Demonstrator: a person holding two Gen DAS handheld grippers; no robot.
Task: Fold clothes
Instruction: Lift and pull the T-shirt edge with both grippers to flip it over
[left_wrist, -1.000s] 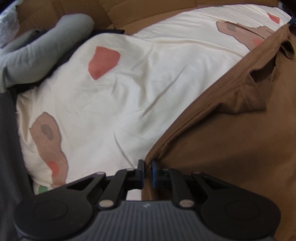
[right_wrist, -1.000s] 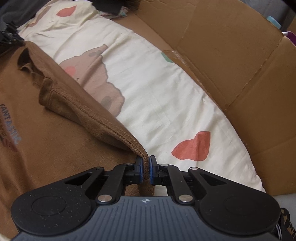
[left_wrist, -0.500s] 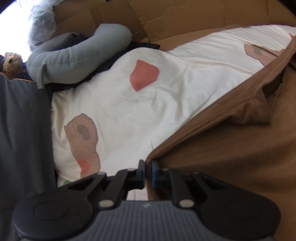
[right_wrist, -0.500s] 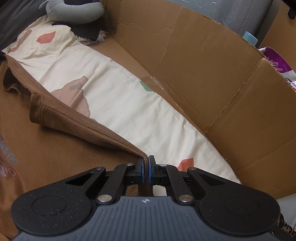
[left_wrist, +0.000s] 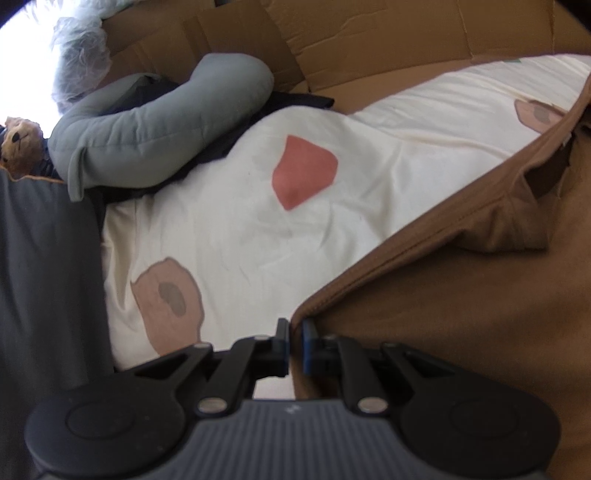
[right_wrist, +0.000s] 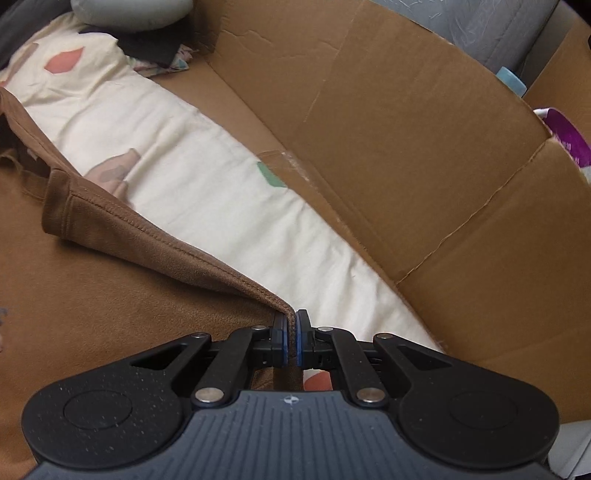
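Because each gripper clamps one hem corner of the brown shirt (right_wrist: 110, 295) — left gripper (left_wrist: 294, 345), right gripper (right_wrist: 291, 341) — the edge toward 11 o'clock stays taut for folding over the cream quilt (left_wrist: 229, 229).

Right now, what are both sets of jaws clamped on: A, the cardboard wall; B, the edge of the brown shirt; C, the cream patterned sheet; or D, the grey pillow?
B: the left gripper and the right gripper each pinch the brown shirt at its hem, above the cream sheet.
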